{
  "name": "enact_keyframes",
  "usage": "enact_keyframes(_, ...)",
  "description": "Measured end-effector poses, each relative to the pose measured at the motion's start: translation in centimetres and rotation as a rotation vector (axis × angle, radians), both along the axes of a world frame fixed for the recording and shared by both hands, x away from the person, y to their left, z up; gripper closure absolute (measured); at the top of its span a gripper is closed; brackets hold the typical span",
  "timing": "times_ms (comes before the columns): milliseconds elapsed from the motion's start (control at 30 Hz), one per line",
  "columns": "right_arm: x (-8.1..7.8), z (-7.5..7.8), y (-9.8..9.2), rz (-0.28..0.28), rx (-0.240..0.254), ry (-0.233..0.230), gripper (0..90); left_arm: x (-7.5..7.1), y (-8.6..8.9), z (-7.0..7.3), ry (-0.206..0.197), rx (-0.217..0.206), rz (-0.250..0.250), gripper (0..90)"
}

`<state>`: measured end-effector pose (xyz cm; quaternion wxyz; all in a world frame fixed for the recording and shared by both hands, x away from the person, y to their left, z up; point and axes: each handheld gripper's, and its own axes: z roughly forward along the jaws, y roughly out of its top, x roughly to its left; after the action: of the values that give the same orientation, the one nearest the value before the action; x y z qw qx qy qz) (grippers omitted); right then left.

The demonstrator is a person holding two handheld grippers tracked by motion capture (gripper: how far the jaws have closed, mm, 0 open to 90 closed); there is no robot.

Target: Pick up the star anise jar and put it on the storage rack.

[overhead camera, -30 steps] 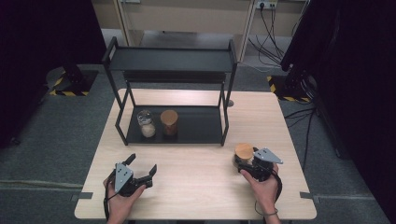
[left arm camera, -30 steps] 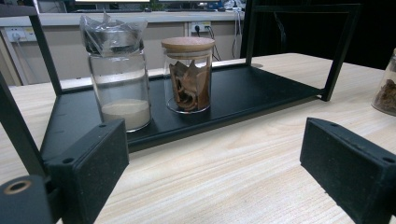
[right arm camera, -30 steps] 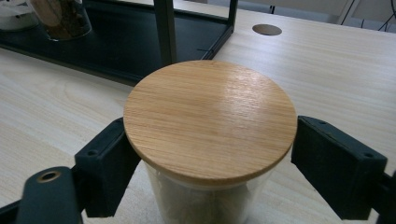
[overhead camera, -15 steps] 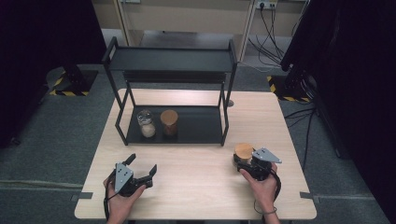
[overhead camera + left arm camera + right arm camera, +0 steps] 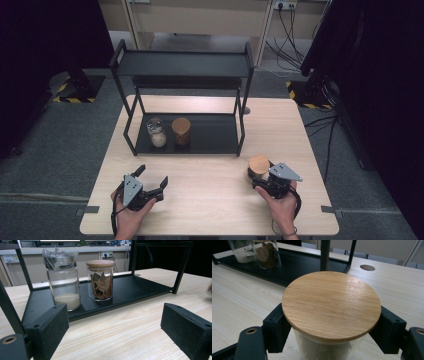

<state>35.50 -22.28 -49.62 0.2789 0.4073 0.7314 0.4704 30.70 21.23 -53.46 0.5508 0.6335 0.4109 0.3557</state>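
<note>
A glass jar with a round wooden lid (image 5: 259, 164) (image 5: 331, 303) stands on the table at the front right. My right gripper (image 5: 261, 176) (image 5: 332, 331) is shut on it, one black jaw pressed to each side of the glass just under the lid. At the front left, my left gripper (image 5: 152, 176) (image 5: 117, 337) rests on the tabletop, open, with nothing between its jaws. It faces the black rack (image 5: 210, 135) (image 5: 135, 290).
The two-tier black rack stands at the back middle of the table. On its lower shelf are a jar of white powder (image 5: 156, 132) (image 5: 63, 287) and a wooden-lidded jar of brown pieces (image 5: 181, 131) (image 5: 100, 280). The upper shelf (image 5: 182, 63) is bare. Bare tabletop (image 5: 210, 185) lies between the grippers.
</note>
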Motion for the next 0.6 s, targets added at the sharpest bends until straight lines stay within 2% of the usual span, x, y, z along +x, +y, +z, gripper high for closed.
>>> enact_keyframes(300, -0.8, 0.6, 1.0, 0.039, 0.018, -0.021, 25.7, 0.0, 0.1, 0.0, 0.003, -0.006, 0.001, 7.4)
enact_keyframes(600, -1.0, 1.4, 2.9, 0.081, 0.015, -0.041, 25.7, 0.0, 0.1, 0.0, 0.002, -0.006, 0.000, 7.4)
